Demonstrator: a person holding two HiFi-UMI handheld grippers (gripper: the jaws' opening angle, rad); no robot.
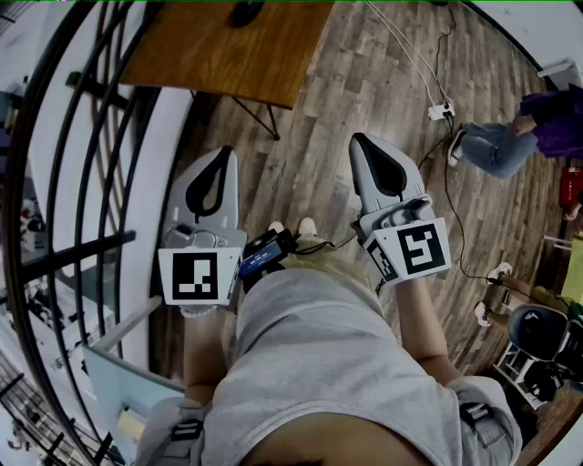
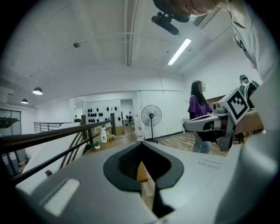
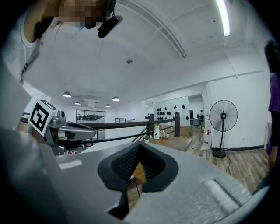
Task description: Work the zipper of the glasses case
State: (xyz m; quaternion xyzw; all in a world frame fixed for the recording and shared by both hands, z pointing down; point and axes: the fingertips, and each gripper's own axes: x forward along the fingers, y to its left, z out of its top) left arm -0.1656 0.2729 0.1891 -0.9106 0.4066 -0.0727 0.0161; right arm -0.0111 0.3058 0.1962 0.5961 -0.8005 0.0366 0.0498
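No glasses case can be made out with certainty in any view. A small dark object lies on the far wooden table; what it is I cannot tell. My left gripper is held at waist height, pointing forward over the wood floor, jaws shut and empty. My right gripper is level beside it, also shut with nothing between its jaws. In the left gripper view the closed jaws face the room, with the right gripper to their right. The right gripper view shows its own closed jaws and the left gripper.
A black metal railing runs along the left above a drop. A person in purple stands at the right, near a white cable and power strip. A pedestal fan stands by the far wall. A chair is at lower right.
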